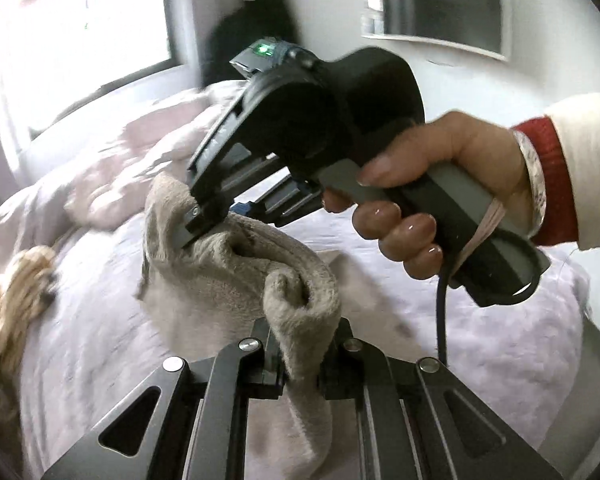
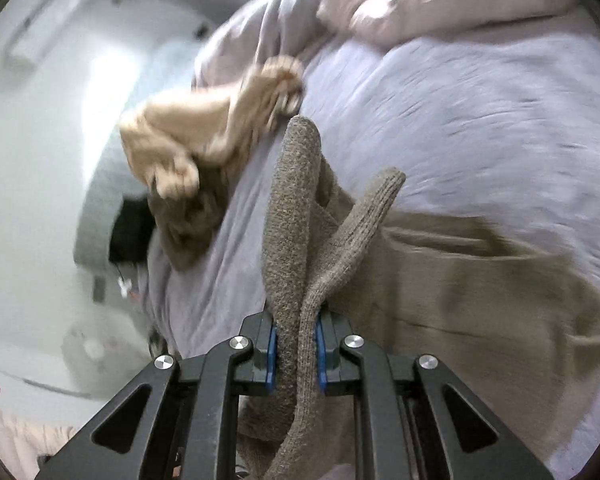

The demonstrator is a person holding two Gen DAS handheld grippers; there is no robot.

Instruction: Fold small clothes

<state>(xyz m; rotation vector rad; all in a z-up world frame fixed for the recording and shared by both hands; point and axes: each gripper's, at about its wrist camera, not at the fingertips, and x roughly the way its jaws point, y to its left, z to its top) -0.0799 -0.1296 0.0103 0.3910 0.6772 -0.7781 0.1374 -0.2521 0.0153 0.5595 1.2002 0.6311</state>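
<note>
Grey-beige garment hangs stretched above the bed, the left gripper and right gripper each with jaws clamped on its fabric, likely spreading it for a fold; tan clothes wait nearby

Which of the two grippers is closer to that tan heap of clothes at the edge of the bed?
Neither clearly. Both the left gripper and right gripper grip the beige sock, apart from the tan heap, which lies beyond both.
</note>
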